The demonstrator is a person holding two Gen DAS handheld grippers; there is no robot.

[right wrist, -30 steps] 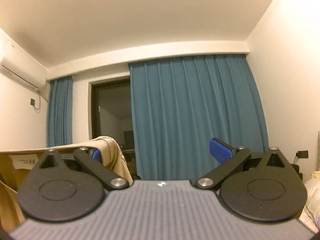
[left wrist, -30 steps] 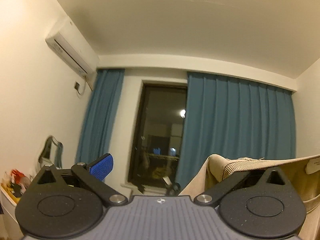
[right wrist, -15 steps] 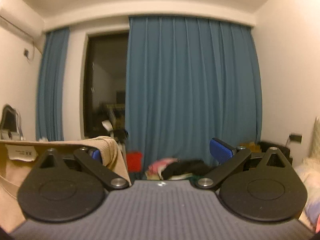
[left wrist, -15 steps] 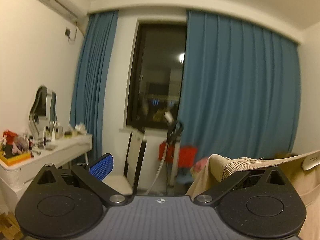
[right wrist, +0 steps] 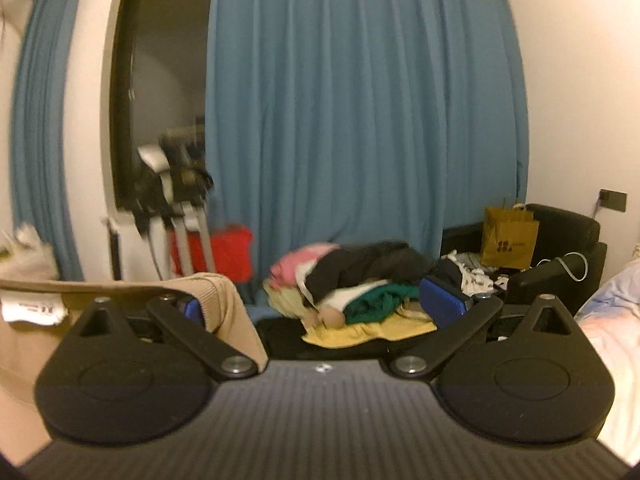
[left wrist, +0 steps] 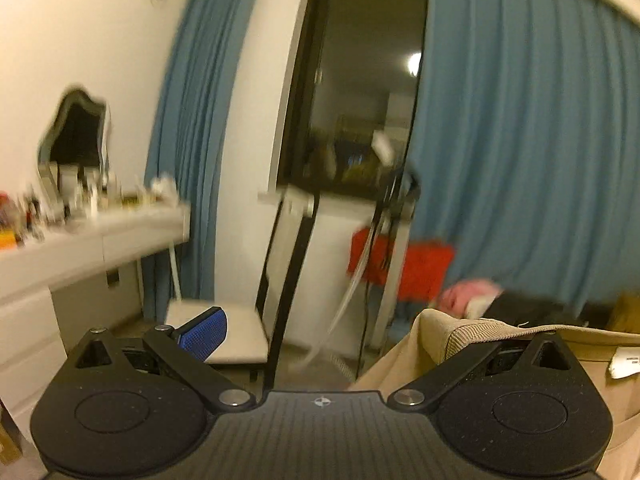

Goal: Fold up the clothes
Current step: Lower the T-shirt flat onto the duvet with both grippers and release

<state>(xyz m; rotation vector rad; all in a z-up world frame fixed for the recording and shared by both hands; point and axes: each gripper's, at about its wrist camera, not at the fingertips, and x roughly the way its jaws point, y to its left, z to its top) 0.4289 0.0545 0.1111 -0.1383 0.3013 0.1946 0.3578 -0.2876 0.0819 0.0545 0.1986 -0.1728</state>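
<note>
A beige ribbed garment (left wrist: 500,332) with a white label (left wrist: 626,364) hangs stretched between my two grippers. It drapes over the right finger of my left gripper (left wrist: 328,336) and hides that finger's pad. The other blue pad (left wrist: 204,332) stands bare, far to the left, so the jaws are wide apart. In the right wrist view the same garment (right wrist: 224,304) lies over the left finger of my right gripper (right wrist: 316,306). That gripper's right blue pad (right wrist: 440,304) is bare and the jaws are wide apart.
A pile of clothes (right wrist: 352,280) lies on a yellow cloth ahead, before blue curtains (right wrist: 360,100). A black armchair (right wrist: 560,240) holds a paper bag (right wrist: 508,236). Pale bedding (right wrist: 612,320) is at the right. A white dressing table (left wrist: 80,248) and chair (left wrist: 236,336) stand left.
Both views have swung down from the ceiling to the room's lower half. The garment stays draped over the same fingers, and the jaws have not moved.
</note>
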